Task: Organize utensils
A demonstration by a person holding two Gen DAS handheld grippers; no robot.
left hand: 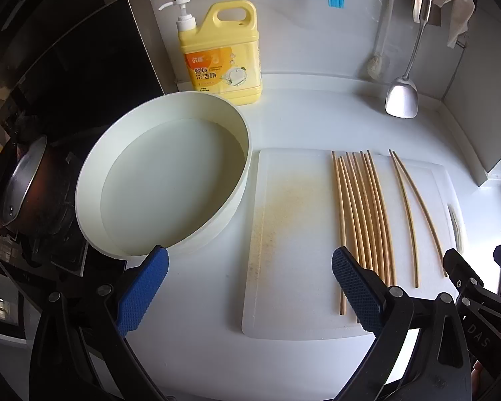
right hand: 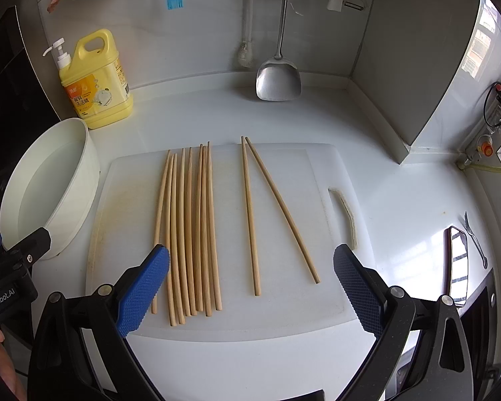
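Observation:
Several wooden chopsticks [right hand: 190, 234] lie side by side in a bunch on a white cutting board [right hand: 284, 307]. To their right, two more chopsticks [right hand: 250, 220] lie apart in a narrow V. My right gripper [right hand: 250, 284] hovers open above the board's near end, with the pair between its blue pads and untouched. In the left wrist view the bunch [left hand: 360, 214] and the pair [left hand: 414, 214] lie on the board [left hand: 284, 234]. My left gripper [left hand: 248, 284] hangs open over the board's stained left part, holding nothing.
A round white basin [left hand: 83, 180] with water stands left of the board, a yellow detergent bottle [left hand: 222, 53] behind it. A steel spatula [right hand: 277, 77] and a brush hang on the back wall. A dark pot [left hand: 20, 187] sits far left; the stove edge [right hand: 457, 260] is right.

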